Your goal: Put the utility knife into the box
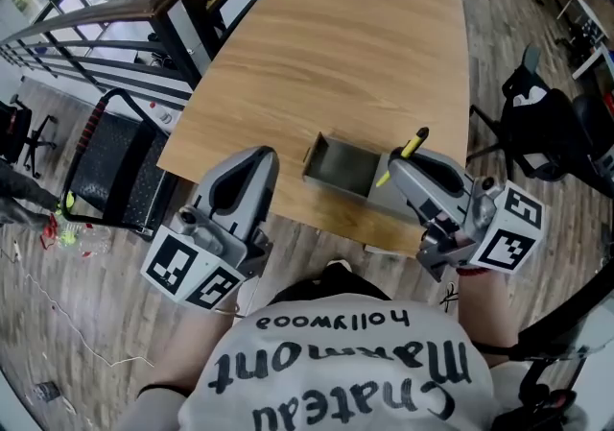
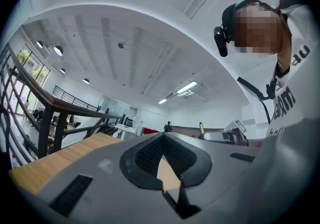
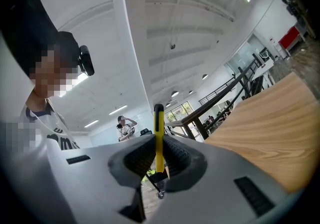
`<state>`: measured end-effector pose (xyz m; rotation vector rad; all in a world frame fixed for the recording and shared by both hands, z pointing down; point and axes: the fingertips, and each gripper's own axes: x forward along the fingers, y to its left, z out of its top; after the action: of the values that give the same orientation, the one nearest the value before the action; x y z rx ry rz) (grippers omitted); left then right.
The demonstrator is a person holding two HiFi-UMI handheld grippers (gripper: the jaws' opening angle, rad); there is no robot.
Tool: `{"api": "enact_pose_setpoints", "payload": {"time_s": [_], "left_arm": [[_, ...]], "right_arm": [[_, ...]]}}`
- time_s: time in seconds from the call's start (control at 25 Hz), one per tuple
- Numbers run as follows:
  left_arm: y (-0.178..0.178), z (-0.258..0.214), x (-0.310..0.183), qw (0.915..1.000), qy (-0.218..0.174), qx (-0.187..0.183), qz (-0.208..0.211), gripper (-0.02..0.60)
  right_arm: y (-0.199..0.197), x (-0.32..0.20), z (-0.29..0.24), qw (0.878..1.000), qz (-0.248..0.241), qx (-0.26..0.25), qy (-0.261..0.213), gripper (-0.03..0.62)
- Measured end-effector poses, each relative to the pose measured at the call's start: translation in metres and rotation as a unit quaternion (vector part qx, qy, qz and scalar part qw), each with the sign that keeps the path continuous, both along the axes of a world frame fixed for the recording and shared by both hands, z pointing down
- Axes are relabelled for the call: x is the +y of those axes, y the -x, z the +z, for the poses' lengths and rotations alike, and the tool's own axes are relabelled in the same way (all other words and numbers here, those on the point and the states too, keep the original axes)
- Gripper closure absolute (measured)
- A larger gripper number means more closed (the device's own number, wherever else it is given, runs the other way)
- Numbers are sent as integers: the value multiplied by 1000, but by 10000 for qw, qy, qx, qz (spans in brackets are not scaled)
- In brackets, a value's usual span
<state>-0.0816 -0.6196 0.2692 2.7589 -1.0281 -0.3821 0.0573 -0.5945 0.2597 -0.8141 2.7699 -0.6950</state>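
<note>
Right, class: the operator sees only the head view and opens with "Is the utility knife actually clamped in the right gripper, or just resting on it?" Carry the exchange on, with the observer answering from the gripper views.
Observer: Clamped. In the right gripper view, the yellow utility knife stands upright between the jaws of the right gripper, which are shut on it.
Operator: And the left gripper, is it carrying anything?
Observer: No. In the left gripper view, the left gripper has its jaws together with nothing between them. Only the wood of the table shows past the pads.
</note>
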Motion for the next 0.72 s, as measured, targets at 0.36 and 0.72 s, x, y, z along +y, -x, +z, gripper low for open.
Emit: {"api": "enact_pose_setpoints", "payload": {"time_s": [0.36,0.72], "left_arm": [[-15,7,-29,9992,127,0,-391,580],[-32,22,-49,9972,276,-97,-687,580]], "right_arm": [[-8,-44,7,9990,-442,39,104,560],[-1,-97,85,9957,-545,418,624,560]]}}
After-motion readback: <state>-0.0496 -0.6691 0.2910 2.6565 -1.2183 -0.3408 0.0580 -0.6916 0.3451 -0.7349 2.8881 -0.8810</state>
